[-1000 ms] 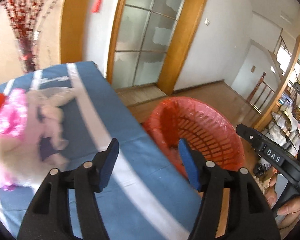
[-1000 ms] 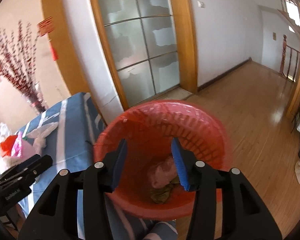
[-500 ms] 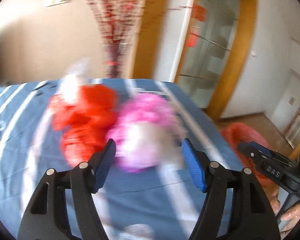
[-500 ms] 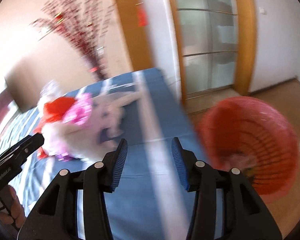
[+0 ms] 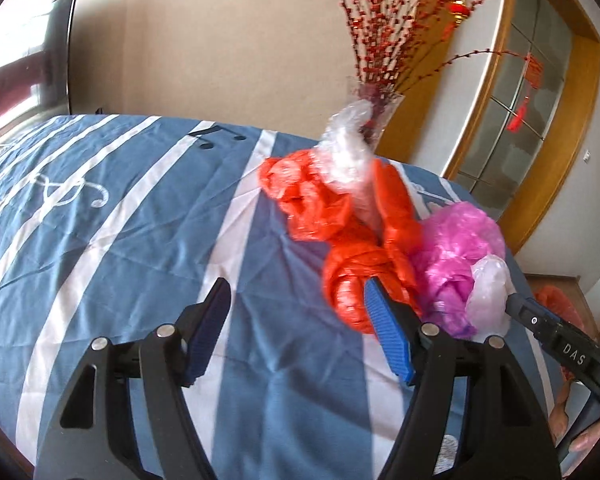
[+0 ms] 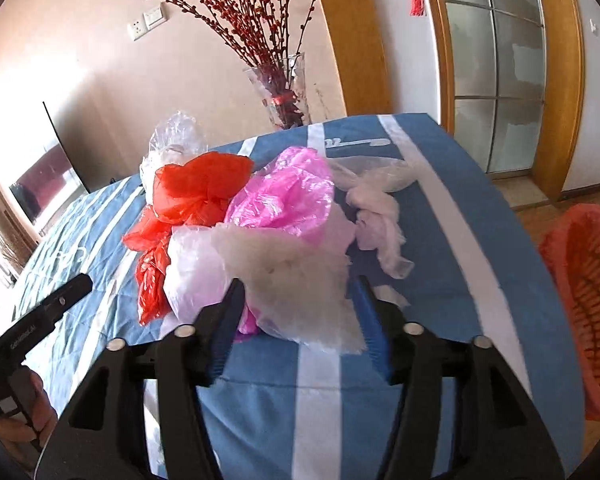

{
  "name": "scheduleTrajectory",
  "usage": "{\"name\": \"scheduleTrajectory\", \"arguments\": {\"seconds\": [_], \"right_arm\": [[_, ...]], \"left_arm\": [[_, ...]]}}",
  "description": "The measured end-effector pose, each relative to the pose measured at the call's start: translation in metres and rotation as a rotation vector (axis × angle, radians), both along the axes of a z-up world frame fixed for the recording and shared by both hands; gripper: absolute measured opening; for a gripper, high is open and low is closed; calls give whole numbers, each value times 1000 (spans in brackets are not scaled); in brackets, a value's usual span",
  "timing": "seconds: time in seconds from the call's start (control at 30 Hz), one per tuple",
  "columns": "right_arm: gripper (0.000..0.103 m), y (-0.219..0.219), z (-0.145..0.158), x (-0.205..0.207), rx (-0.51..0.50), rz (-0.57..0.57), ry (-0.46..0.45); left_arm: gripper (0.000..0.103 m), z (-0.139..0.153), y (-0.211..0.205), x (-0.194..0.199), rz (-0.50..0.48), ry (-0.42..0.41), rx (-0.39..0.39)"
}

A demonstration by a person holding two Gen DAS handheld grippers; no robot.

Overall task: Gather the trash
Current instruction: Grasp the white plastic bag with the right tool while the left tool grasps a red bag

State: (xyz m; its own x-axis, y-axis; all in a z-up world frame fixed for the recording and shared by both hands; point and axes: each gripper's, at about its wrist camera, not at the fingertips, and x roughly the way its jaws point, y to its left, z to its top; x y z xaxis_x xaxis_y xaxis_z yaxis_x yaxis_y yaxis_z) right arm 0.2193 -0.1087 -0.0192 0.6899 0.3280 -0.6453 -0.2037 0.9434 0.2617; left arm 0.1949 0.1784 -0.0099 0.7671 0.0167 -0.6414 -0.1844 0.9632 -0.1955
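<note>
Two grippers hover over the striped blue cloth (image 5: 112, 216). The right gripper (image 6: 296, 320) has just been opening, its jaws apart with a crumpled whitish bag (image 6: 296, 276) between them, unpressed. The left gripper (image 5: 296, 328) stands open and empty, just beside the red bag (image 5: 340, 216). Behind lie pink (image 6: 288, 200) and clear (image 5: 344, 148) bags, all wrinkled film heaped together. Beyond the cloth's edge is a red basket (image 6: 588, 288).

Both wrist views share bags (image 5: 360, 240)
</note>
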Motion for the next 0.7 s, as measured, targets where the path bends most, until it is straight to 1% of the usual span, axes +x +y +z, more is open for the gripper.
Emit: {"name": "scheduleTrajectory", "arguments": {"seconds": [0.1, 0.17, 0.23, 0.27, 0.3, 0.4, 0.5, 0.7], "right_arm": [[59, 6, -7, 6, 15, 27, 35], [59, 10, -12, 7, 2, 39, 52], [53, 13, -17, 8, -5, 52, 61], [45, 14, -18, 8, -3, 59, 66], [41, 15, -18, 8, -2, 64, 70], [31, 15, -18, 5, 0, 70, 68], [24, 12, -16, 2, 4, 70, 64], [22, 3, -11, -6, 3, 48, 42]], "left_arm": [[68, -6, 4, 0, 4, 12, -9], [68, -9, 3, 1, 2, 19, -12], [68, -12, 2, 1, -1, 27, -14], [68, -13, 1, 0, -2, 28, -15], [68, -14, 1, 1, -5, 31, -17], [68, -16, -2, 6, -13, 38, -27], [68, -18, -5, 12, -25, 42, -32], [68, -19, -20, 28, -62, 57, -36]]}}
